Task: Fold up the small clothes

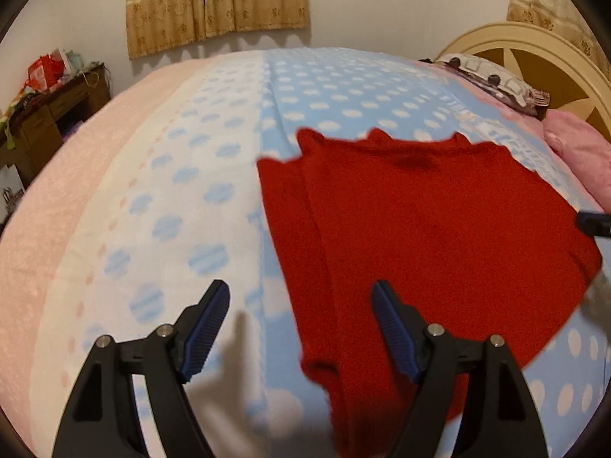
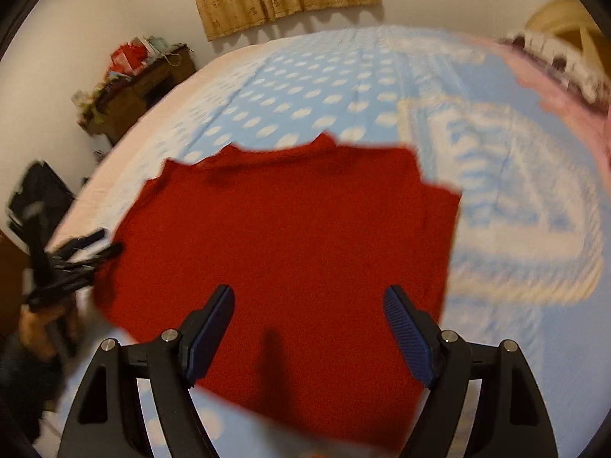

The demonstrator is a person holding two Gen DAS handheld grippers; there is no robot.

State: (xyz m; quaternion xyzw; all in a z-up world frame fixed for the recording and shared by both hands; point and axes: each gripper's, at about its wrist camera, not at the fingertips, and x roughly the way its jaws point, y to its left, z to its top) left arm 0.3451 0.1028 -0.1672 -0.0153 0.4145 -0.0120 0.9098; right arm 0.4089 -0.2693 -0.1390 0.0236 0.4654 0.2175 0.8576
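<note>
The red garment [image 1: 439,229] lies flat on the dotted blue bed cover [image 1: 214,175], one sleeve folded in along its left edge, probably spread this way so the next fold can be made cleanly. At its left the left tongs [image 1: 299,299] stand released and empty above that edge, while the right tongs [image 2: 309,303], also released and holding nothing, hover over the cloth's near middle. No containers are in view.

A bed [image 1: 236,122] with a blue-and-white dotted blanket carries a flat red garment [image 1: 439,229]; pink pillows [image 1: 580,152] lie by the headboard [image 1: 534,49].
</note>
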